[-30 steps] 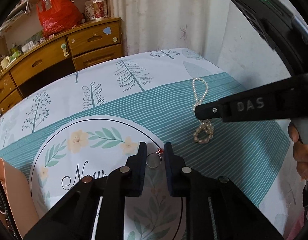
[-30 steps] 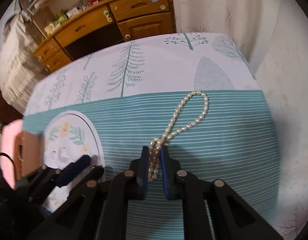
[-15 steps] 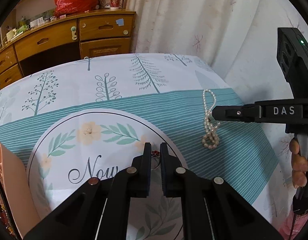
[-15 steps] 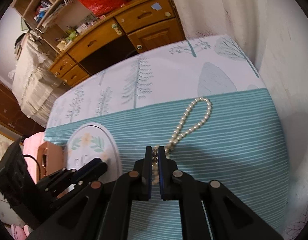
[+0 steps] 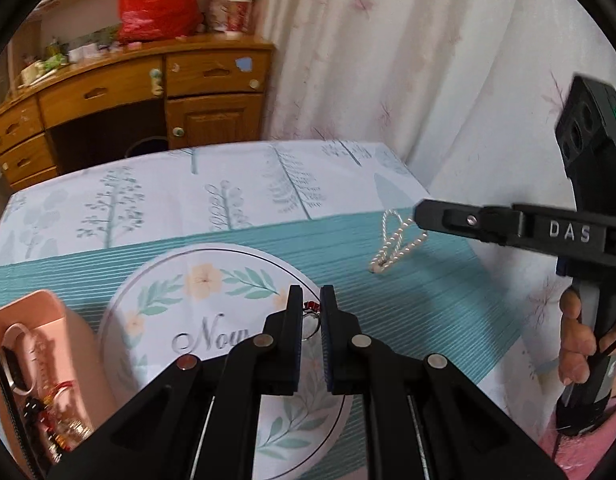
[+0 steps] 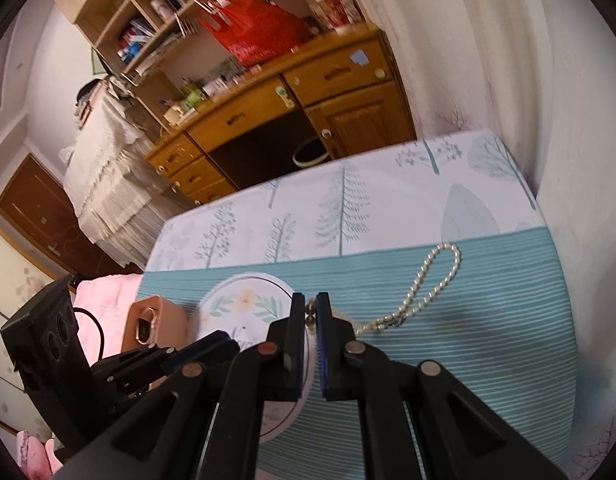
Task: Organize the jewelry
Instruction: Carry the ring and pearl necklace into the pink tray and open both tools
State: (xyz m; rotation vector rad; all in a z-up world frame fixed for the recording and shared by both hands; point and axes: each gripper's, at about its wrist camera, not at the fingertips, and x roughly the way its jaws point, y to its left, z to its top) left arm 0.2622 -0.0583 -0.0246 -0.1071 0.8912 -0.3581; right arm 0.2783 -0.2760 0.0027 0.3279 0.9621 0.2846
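Note:
My left gripper (image 5: 311,301) is shut on a small silver ring with a red stone (image 5: 310,322), held just above the round floral mat (image 5: 212,280). My right gripper (image 6: 309,306) is shut on one end of a pearl necklace (image 6: 427,280). The rest of the strand trails to the right over the teal striped cloth. In the left wrist view the right gripper (image 5: 421,216) reaches in from the right with the pearl necklace (image 5: 391,246) dangling from its tip. A pink jewelry box (image 5: 32,320) stands open at the left with several pieces inside.
A tablecloth (image 6: 347,208) with tree prints and teal stripes covers the table. A white curtain (image 5: 387,60) hangs behind its far right corner. A wooden desk (image 5: 108,92) with a red bag stands beyond. A hand (image 5: 575,344) grips the right tool's handle.
Both grippers went from slightly open to shut, the left on the ring and the right on the necklace. Both have since risen, lifting the ring off the mat and the necklace's end off the cloth.

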